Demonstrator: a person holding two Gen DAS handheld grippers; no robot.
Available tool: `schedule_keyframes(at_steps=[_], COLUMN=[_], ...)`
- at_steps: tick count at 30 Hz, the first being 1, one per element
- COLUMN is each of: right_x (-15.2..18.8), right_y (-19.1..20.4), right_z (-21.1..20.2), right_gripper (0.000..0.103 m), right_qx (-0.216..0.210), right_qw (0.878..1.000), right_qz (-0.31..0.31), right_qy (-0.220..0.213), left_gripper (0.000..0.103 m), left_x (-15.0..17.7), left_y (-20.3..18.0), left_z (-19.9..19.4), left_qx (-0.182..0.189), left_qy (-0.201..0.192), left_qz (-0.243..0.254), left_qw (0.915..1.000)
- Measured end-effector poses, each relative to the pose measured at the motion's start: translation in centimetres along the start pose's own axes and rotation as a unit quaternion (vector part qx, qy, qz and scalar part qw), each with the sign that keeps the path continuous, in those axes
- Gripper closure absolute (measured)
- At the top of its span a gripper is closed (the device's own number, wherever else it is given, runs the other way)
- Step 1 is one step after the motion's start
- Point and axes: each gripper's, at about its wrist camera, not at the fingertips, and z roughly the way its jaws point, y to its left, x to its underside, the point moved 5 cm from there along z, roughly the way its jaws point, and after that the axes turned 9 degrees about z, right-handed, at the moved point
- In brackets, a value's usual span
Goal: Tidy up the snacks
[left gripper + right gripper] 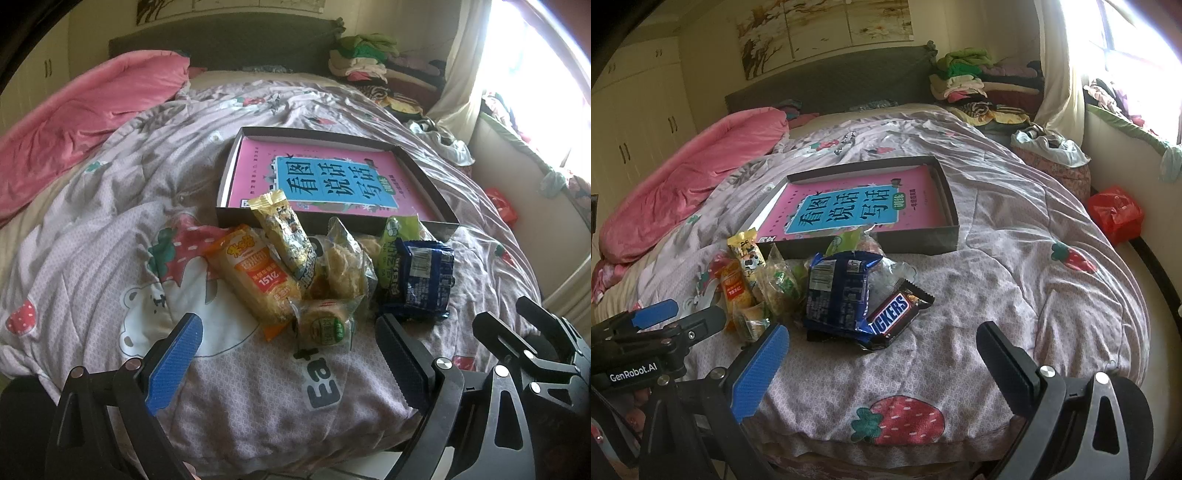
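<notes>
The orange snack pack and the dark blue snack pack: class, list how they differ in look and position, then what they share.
The orange snack pack lies at the left end of the pile; the dark blue snack pack lies at the right end. The orange one is long and narrow; the blue one is squarer and crumpled. Both lie on the quilt, outside the box, and no fingers touch them.

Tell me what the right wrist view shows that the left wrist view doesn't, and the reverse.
Only the right wrist view shows the Snickers bar beside the blue packet, plus the left gripper from the side. Only the left wrist view shows the orange packet face-on and the round pastry clearly. Both show the snack pile in front of the dark tray holding a pink book on the quilt, and both grippers open, holding nothing.
</notes>
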Motion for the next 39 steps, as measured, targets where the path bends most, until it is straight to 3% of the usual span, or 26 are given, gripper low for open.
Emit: schedule_keyframes(at_steps=[20,35,39], right_x=[0.1,0.0,-0.5], right_y=[-0.7,-0.6,-0.6], right_z=[0.5,2.2,2.6], right_gripper=[0.001,0.001,0.001], right_qx=[-0.001,-0.018,-0.025], right_qw=[1.0,0.999,0.999], right_qz=[0.013,0.018,0.019], right_qy=[0.008,0.034,0.036], left_gripper=[0.008,0.009,0.021], left_x=[0.6,1.1,0.8], left_y=[0.0,-0.3,-0.7], left_z=[0.5,2.9,3.5], left_qx=[0.009,0.066,0.079], left_qy=[0.008,0.05,0.053], left_qz=[-0.008,-0.039,-0.041], left_qw=[0.9999,0.9958,0.9946])
